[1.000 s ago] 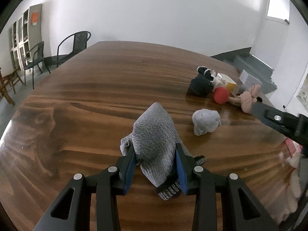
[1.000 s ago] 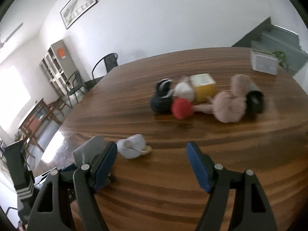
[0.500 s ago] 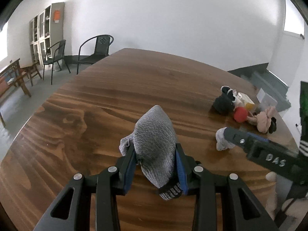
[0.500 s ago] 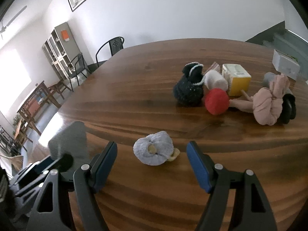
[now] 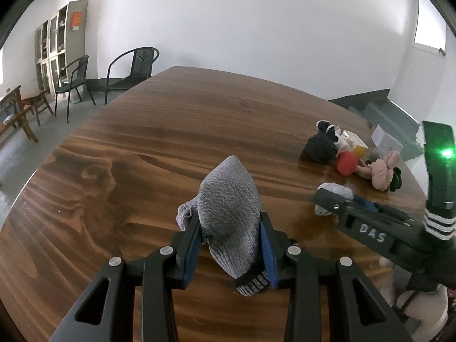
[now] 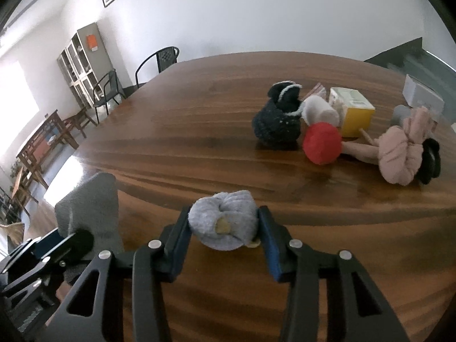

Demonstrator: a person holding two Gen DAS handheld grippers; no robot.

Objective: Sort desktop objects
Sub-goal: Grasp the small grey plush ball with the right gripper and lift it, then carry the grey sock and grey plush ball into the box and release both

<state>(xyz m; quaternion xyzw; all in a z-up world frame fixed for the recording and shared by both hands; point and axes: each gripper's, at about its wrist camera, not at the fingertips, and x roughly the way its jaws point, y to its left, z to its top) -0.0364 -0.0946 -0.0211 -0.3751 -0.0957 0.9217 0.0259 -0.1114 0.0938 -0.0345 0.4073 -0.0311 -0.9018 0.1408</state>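
**A:** What does the left wrist view show?

**B:** The left gripper (image 5: pixel 232 252) is clenched on a grey knitted sock (image 5: pixel 229 219). The sock stands up between the blue pads above the wooden table (image 5: pixel 142 156), its striped cuff hanging below the jaws. To the right, the right gripper (image 5: pixel 336 202) reaches in at a pale grey rolled sock (image 5: pixel 337 191). Further back sits a cluster: a black sock ball (image 5: pixel 320 146), a red ball (image 5: pixel 346 162) and a pink sock bundle (image 5: pixel 382 172).

**A:** How would the grey sock handle?

**B:** I judge it light, soft and floppy, not fragile. Knit cloth should hold well against the pads, and the grip across its middle looks sound, though the loose ends will sag.

**A:** And the right wrist view?

**B:** The right gripper (image 6: pixel 225 228) has its jaws closing, and the pale grey rolled sock (image 6: pixel 223 223) sits between them on the table, the pads touching both its sides. The black sock ball (image 6: pixel 278 122), red ball (image 6: pixel 322 142), a yellow box (image 6: pixel 353 111) and the pink sock bundle (image 6: pixel 399 154) lie well beyond. The left gripper's grey sock (image 6: pixel 91 208) shows at the left edge.

**A:** Where should the roll be held?

**B:** Across its widest part, as now. It should compress easily, so a firm squeeze suits it; a shallow pinch might unroll it.
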